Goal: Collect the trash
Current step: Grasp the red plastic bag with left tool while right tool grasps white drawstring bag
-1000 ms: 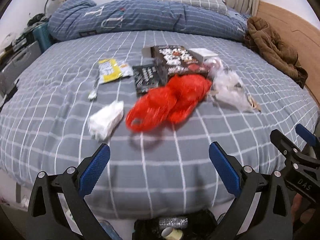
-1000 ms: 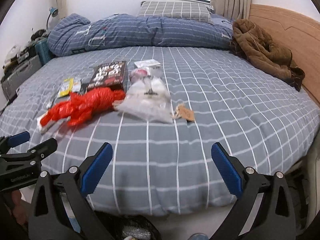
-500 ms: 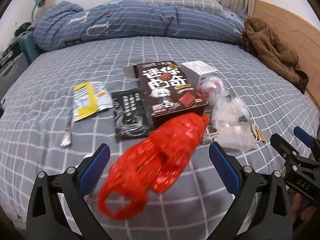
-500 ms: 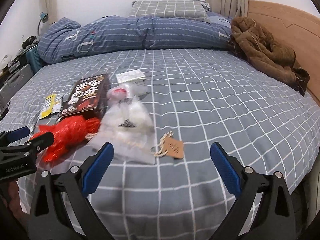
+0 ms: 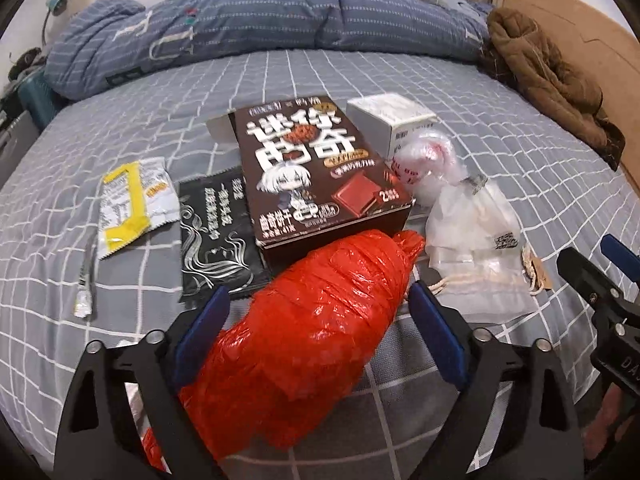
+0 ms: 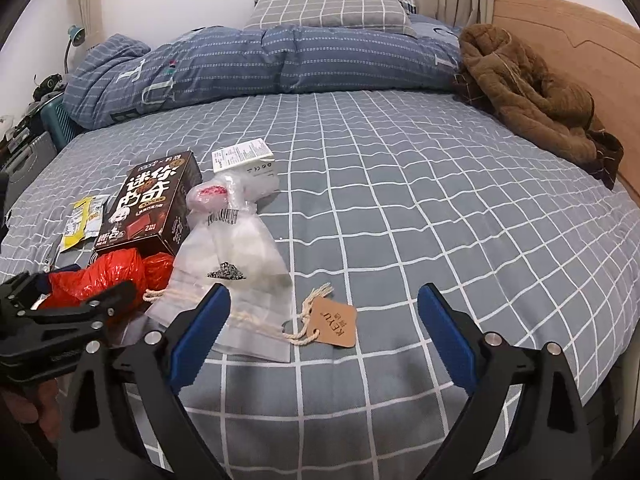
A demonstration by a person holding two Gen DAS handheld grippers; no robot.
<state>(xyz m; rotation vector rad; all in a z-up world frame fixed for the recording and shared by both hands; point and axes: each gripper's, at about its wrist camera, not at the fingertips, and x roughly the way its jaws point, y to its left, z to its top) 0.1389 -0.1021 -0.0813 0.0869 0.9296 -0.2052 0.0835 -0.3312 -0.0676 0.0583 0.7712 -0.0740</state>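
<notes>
The bed (image 6: pixel 400 208), headboard at its right edge, carried trash. The closing left tool (image 5: pixel 320 316) straddled the red bag (image 5: pixel 312 320), ungripped; the right tool (image 6: pixel 324 320) stood released.

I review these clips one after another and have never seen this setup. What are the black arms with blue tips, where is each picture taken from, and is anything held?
No robot here: a person holds a two-finger tool in each hand, each carrying a fisheye camera looking along its fingers. The left tool has just been closing around the crumpled red plastic bag, which lies between its blue pads; a firm grip is not yet evident. The right tool, open and empty, hovers over the translucent white drawstring pouch with its brown cardboard tag. Also on the grey checked bedsheet: a dark cookie box, a black foil wrapper, a yellow-and-white sachet and a small white box.
</notes>
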